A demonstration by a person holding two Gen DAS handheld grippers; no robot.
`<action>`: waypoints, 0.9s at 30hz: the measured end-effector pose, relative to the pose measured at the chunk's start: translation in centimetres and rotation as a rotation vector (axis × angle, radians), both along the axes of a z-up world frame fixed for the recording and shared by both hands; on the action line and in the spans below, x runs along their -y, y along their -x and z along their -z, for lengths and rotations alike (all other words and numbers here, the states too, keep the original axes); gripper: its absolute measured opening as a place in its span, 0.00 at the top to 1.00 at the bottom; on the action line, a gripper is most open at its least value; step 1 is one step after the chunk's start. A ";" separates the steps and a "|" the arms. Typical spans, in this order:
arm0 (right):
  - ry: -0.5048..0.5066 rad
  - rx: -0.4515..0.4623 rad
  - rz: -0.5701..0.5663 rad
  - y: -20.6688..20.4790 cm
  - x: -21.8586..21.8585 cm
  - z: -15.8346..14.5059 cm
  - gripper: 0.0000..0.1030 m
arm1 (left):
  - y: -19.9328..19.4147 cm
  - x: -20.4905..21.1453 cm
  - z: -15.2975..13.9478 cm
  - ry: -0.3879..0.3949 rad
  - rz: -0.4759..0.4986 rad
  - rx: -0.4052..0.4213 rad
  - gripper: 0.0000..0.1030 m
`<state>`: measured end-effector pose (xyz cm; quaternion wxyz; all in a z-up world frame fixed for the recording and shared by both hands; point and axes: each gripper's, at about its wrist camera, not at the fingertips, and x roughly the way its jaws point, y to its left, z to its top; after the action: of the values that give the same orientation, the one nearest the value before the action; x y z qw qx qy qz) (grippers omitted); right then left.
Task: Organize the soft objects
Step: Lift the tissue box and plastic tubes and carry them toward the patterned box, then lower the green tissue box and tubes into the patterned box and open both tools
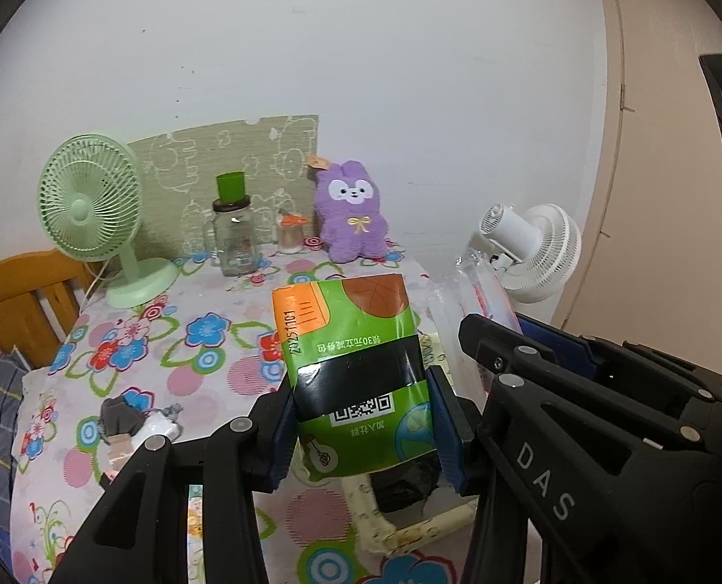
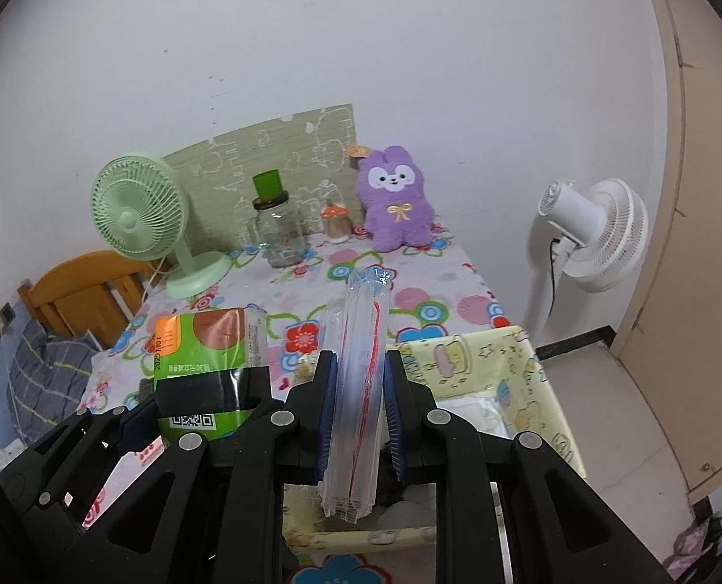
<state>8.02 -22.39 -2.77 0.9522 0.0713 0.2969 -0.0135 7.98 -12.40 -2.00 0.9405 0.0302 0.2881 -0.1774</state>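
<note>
My left gripper (image 1: 361,421) is shut on a green tissue pack (image 1: 356,365) with a black band and a QR code, held upright above the table. The same tissue pack (image 2: 200,370) shows at the left of the right wrist view. My right gripper (image 2: 359,413) is shut on a clear folded plastic bag (image 2: 358,379) with red lines, held on edge over a yellow fabric bin (image 2: 516,379). That yellow bin (image 1: 409,530) lies under the left gripper too, with something dark inside. A purple plush rabbit (image 1: 351,211) sits at the table's far edge.
A flowered tablecloth (image 1: 166,340) covers the table. At the back stand a green desk fan (image 1: 88,204), a glass jar (image 1: 234,238) with a green cup on it and a small bottle (image 1: 290,233). A white floor fan (image 2: 594,238) stands right. Socks (image 1: 122,421) lie front left.
</note>
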 end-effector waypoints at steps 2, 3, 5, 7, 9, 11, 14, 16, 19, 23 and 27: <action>0.001 -0.002 0.007 -0.1 0.5 0.1 0.79 | -0.1 0.5 0.1 0.000 0.010 -0.002 0.52; 0.001 -0.003 0.010 -0.1 0.8 0.2 0.79 | -0.2 0.7 0.2 -0.001 0.013 -0.004 0.52; 0.000 -0.008 0.014 -0.3 1.2 0.4 0.79 | -0.4 1.2 0.5 -0.003 0.021 -0.010 0.52; 0.000 -0.014 0.021 -0.5 1.7 0.7 0.79 | -0.6 1.7 0.7 -0.003 0.029 -0.017 0.52; 0.000 -0.021 0.028 -0.6 2.2 1.0 0.79 | -1.0 2.2 1.0 -0.004 0.038 -0.024 0.52; -0.002 -0.028 0.036 -0.9 2.8 1.3 0.79 | -1.2 2.7 1.3 -0.005 0.049 -0.030 0.52; -0.005 -0.038 0.050 -1.1 3.6 1.8 0.79 | -1.6 3.5 1.7 -0.008 0.069 -0.043 0.52; -0.009 -0.046 0.063 -1.3 4.2 2.2 0.79 | -1.8 4.2 2.1 -0.010 0.084 -0.051 0.52; -0.015 -0.056 0.082 -1.5 5.1 2.7 0.79 | -2.2 5.2 2.6 -0.016 0.104 -0.063 0.52; -0.024 -0.075 0.101 -1.9 6.2 3.6 0.79 | -2.7 6.3 3.4 -0.021 0.123 -0.087 0.52; -0.030 -0.093 0.117 -2.3 7.2 4.3 0.79 | -3.2 7.2 4.2 -0.028 0.136 -0.106 0.51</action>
<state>10.36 -29.56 -7.12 0.9337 0.1022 0.3365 -0.0679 11.20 -19.58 -6.22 0.9092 0.0537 0.3372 -0.2382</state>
